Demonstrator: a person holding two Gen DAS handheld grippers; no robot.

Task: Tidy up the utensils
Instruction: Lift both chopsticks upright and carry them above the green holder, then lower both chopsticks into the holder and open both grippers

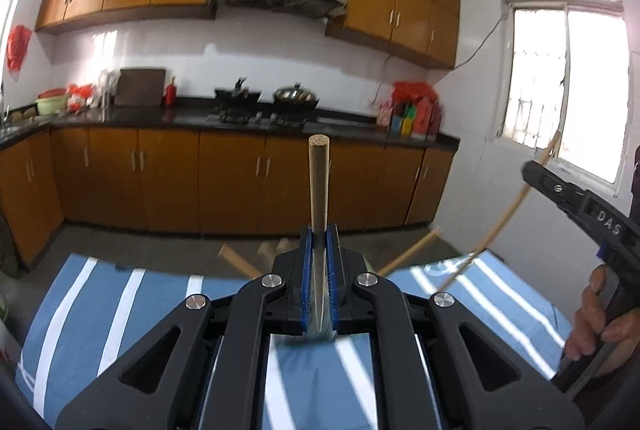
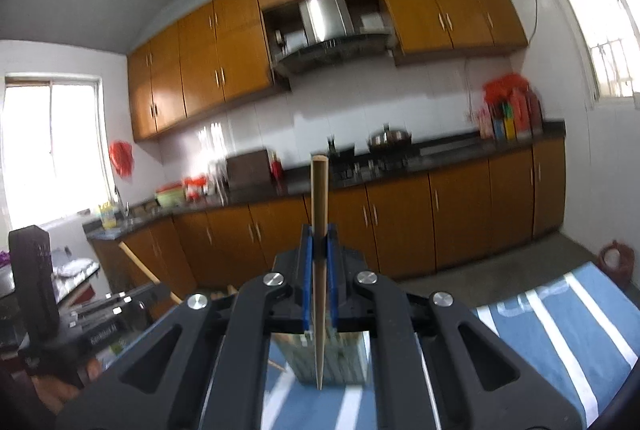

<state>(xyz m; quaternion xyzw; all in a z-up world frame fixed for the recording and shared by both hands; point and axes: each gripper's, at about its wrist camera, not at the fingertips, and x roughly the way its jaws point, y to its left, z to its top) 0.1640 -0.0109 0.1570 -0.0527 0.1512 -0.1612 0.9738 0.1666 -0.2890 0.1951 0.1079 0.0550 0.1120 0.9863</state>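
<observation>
My left gripper (image 1: 319, 234) is shut on a wooden chopstick (image 1: 319, 186) that stands upright between its blue pads. My right gripper (image 2: 319, 232) is shut on a second wooden chopstick (image 2: 319, 202), also upright, its pointed end hanging below the jaws. In the left wrist view the right gripper (image 1: 538, 170) shows at the right edge with its chopstick (image 1: 502, 218) slanting down. Two more wooden sticks (image 1: 408, 252) poke out from behind the left gripper. A striped holder (image 2: 328, 354) sits directly under the right gripper. Both grippers are above a blue-and-white striped cloth (image 1: 132, 310).
A kitchen lies ahead: wooden cabinets (image 1: 240, 182), a dark counter (image 1: 192, 120) with a stove and wok (image 1: 296, 95). A dark box (image 2: 34, 274) and the left gripper's body (image 2: 104, 314) are at the left in the right wrist view. A red object (image 2: 616, 262) sits on the floor.
</observation>
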